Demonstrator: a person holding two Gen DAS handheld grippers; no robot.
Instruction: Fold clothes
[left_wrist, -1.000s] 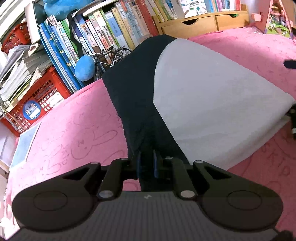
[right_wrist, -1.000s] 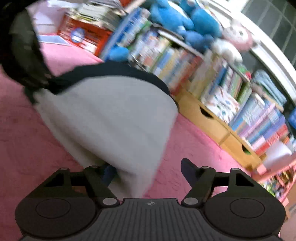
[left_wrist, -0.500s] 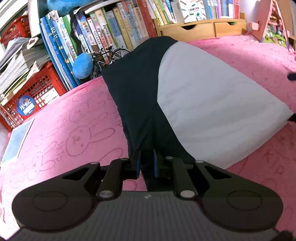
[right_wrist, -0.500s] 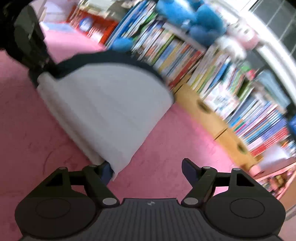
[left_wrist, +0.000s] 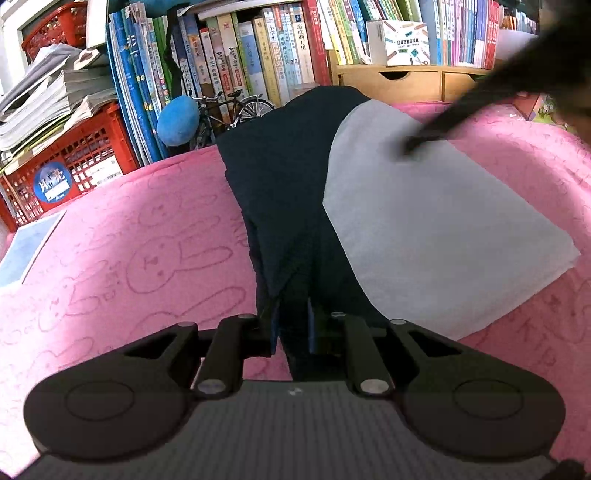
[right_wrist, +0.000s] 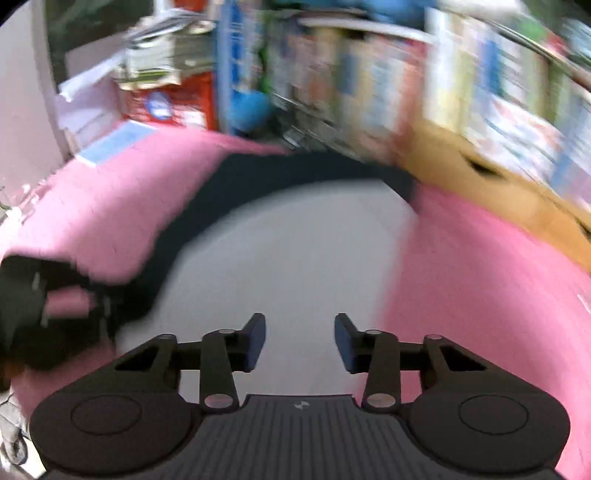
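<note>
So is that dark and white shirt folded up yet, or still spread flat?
Partly folded. The shirt has a white panel doubled over its dark part on the pink blanket, while the left gripper pinches a dark edge.

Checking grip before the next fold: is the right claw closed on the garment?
No. The right claw is open, its pads apart and empty above the grey panel of the garment.

Both wrist views look forward low and close over the pink bed cover (left_wrist: 110, 258) toward the bookshelf (left_wrist: 258, 55), sharing the folded garment (left_wrist: 424, 229), the right view (right_wrist: 295, 258) blurred.
</note>
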